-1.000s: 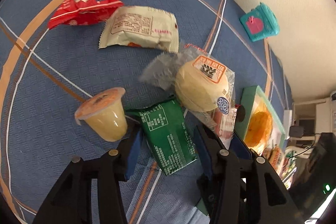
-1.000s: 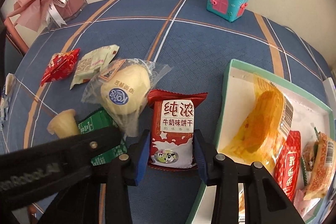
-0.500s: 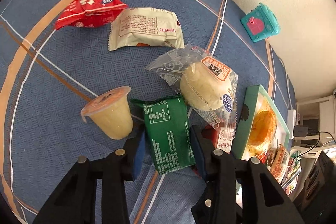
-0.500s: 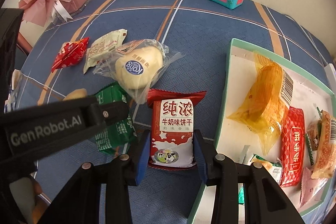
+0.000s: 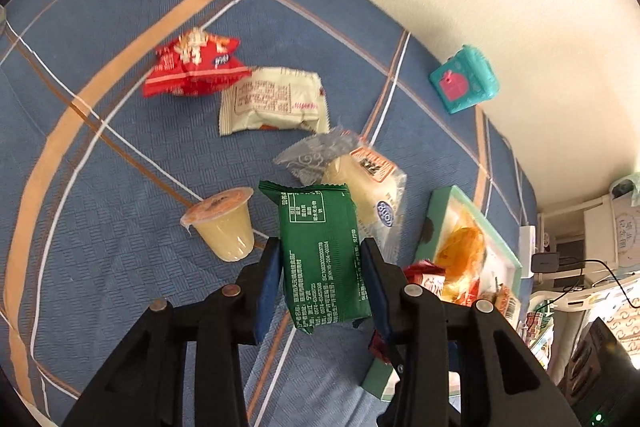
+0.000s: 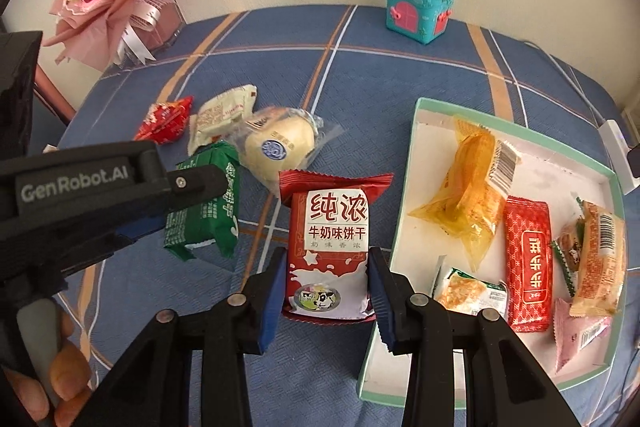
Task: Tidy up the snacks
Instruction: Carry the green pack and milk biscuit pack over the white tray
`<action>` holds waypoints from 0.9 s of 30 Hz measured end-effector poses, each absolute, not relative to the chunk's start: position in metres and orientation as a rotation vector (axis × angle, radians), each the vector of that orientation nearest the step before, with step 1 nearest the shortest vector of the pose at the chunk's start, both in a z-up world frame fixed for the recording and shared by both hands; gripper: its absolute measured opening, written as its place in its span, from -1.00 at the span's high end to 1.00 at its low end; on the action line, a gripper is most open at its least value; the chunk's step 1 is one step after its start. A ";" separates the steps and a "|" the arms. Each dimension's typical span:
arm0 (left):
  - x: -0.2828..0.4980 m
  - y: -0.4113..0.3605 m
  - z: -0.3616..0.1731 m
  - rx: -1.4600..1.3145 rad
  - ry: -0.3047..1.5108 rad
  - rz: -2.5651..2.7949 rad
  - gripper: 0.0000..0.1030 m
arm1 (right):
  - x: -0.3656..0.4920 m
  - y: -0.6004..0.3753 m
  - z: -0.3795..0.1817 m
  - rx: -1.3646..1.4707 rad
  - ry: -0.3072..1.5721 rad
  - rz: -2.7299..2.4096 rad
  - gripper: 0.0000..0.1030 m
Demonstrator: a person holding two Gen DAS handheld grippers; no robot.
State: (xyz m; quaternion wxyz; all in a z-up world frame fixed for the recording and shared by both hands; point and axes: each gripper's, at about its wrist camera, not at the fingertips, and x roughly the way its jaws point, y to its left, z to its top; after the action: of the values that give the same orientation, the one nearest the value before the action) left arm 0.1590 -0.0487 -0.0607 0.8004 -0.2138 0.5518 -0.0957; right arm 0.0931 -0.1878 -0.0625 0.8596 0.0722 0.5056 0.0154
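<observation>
My left claw clamps green packet; my right claw clamps red biscuit packet, tray at 3 o'clock.

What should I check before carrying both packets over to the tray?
1. Left gripper shut on the green packet: ok.
2. Green packet off the cloth: ok, it hangs clear in the right wrist view.
3. Right gripper shut on the red milk biscuit packet: ok.
4. Red packet lifted: cannot tell.
5. Bare floor in the tray: ok.
6. Bun clear of the path: ok.
</observation>
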 end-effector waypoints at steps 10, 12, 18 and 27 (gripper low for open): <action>0.143 -0.051 -0.023 -0.451 1.099 -0.226 0.20 | 0.074 -0.213 -0.035 0.200 0.985 -0.004 0.19; 0.141 -0.057 -0.019 -0.432 1.092 -0.233 0.20 | 0.074 -0.225 -0.036 0.226 0.982 -0.032 0.19; 0.135 -0.100 -0.016 -0.359 1.101 -0.301 0.20 | 0.072 -0.278 -0.046 0.297 0.997 -0.171 0.19; 0.116 -0.194 -0.019 -0.209 1.128 -0.509 0.20 | 0.059 -0.347 -0.056 0.416 0.996 -0.295 0.19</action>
State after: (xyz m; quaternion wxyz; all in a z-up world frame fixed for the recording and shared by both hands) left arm 0.1163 -0.1941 -0.0188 0.8096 -0.0976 0.5276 -0.2381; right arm 0.0592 -0.3469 -0.0558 0.8475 0.1971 0.4725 -0.1401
